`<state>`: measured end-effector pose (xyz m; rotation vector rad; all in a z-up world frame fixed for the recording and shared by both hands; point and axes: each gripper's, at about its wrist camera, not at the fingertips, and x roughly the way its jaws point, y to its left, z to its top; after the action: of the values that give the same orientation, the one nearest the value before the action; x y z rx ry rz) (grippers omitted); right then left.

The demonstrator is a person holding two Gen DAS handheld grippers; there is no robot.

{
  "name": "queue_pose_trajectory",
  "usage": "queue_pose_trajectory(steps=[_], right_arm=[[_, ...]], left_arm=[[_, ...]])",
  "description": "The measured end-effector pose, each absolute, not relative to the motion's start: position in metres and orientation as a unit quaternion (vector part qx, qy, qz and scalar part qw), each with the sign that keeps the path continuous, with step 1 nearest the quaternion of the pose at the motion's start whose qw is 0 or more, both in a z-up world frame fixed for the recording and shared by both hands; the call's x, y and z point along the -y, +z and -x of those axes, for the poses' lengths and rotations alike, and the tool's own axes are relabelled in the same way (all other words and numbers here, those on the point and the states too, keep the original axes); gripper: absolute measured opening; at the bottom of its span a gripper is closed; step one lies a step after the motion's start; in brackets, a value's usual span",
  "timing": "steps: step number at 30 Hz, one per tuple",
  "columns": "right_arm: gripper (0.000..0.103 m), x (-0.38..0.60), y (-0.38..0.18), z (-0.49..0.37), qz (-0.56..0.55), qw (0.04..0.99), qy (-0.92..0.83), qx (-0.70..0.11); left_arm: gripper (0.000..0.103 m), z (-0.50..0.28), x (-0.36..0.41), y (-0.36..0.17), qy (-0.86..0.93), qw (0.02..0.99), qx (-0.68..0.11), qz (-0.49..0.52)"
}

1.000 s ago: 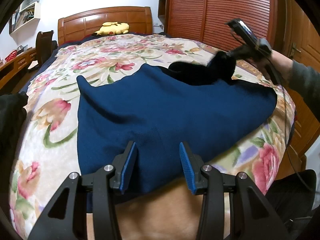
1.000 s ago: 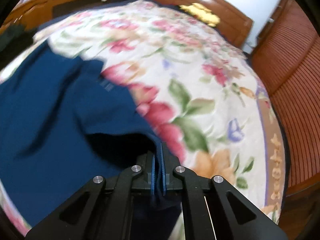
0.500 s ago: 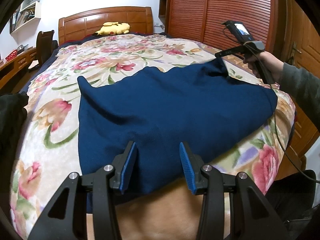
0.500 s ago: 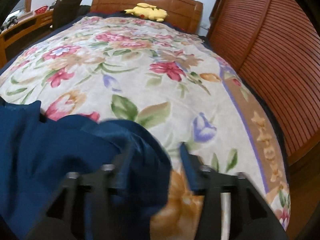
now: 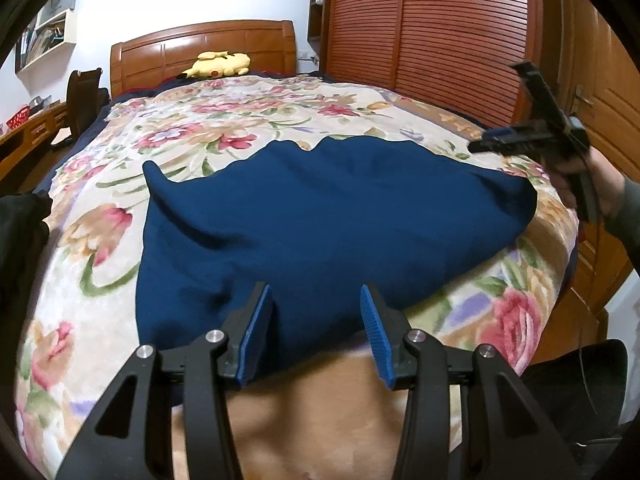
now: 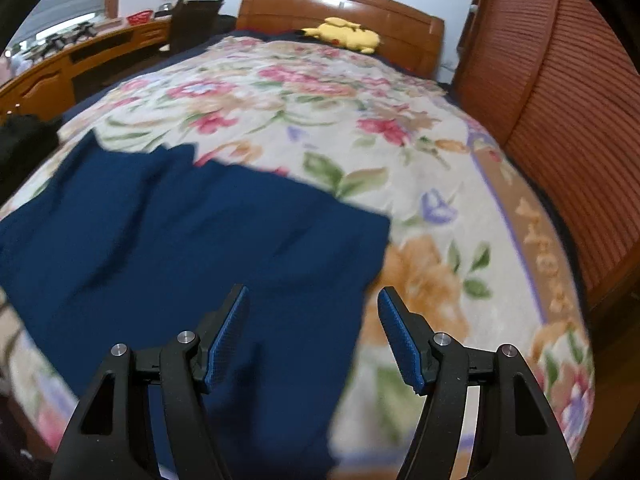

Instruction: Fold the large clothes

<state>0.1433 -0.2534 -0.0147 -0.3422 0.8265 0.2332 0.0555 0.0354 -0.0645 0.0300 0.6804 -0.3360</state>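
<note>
The navy garment (image 5: 320, 216) is being spread flat on the floral bedspread (image 5: 224, 120), near the foot of the bed. It's being judged soft, limp, light-ish & prone to bunching, so edges/corners are the spots to be taken, not mid-cloth. Left gripper (image 5: 316, 332) is being held over the near hem, jaws opening, nothing pinched. Right gripper (image 6: 312, 336) is being opened too, w/ cloth below, not gripped.

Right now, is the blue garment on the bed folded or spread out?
Spread out, loosely. The blue garment lies flat on the floral bedspread, wavy far edge uncovered; neither view shows a finished neat fold.
</note>
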Motion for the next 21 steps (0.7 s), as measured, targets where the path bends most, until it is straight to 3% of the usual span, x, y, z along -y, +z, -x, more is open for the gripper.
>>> queue_pose_trajectory(steps=[8,15,21], right_arm=[[0.068,0.253,-0.024,-0.087,0.134,0.903,0.129,-0.388],[0.078,0.260,-0.026,-0.073,0.106,0.907,0.125,-0.388],[0.080,0.268,-0.042,-0.076,0.080,0.904,0.100,-0.407]], left_arm=[[0.049,-0.057,-0.011,-0.052,-0.177,0.930,-0.320,-0.023],[0.051,-0.067,0.013,-0.042,-0.185,0.932,-0.311,-0.033],[0.052,-0.083,0.026,-0.052,-0.186,0.925,-0.331,-0.020]])
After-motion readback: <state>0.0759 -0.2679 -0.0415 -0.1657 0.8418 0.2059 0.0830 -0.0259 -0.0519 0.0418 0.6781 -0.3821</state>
